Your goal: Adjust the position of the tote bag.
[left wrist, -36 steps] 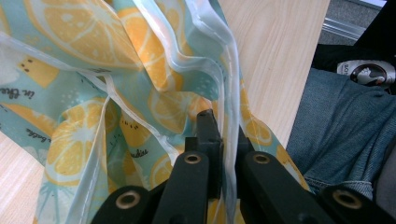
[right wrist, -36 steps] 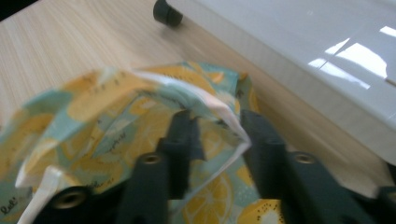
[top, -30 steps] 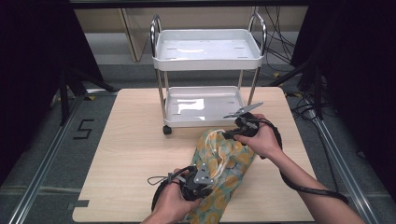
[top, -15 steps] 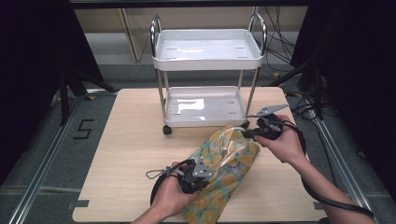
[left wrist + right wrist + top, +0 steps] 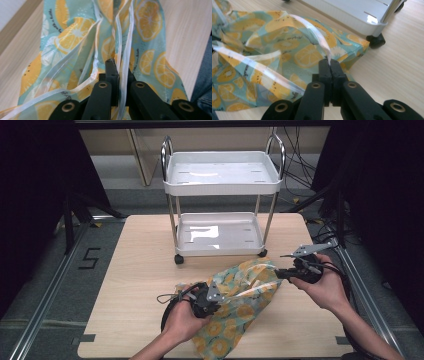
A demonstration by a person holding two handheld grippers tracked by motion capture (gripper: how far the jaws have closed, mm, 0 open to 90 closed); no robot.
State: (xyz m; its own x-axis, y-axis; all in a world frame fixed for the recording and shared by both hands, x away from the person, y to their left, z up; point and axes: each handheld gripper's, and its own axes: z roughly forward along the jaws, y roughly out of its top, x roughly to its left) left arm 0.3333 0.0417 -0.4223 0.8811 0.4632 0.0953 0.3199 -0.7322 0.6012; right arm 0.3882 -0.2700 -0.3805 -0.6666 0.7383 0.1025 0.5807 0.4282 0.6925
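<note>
Left gripper (image 5: pixel 216 301) clenched on lemon-print bag (image 5: pixel 240 307), right gripper (image 5: pixel 281 274) pinched its white rim opposite, cart (image 5: pixel 220 205) beyond.

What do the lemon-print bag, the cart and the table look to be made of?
Bag: thin, glossy, half-clear plastic film with a white edge band; it creases and lets light through.
Cart: white trays, probably plastic or painted metal, on shiny chrome-looking posts.
Table: pale wood grain with a matt finish, possibly laminate.
</note>
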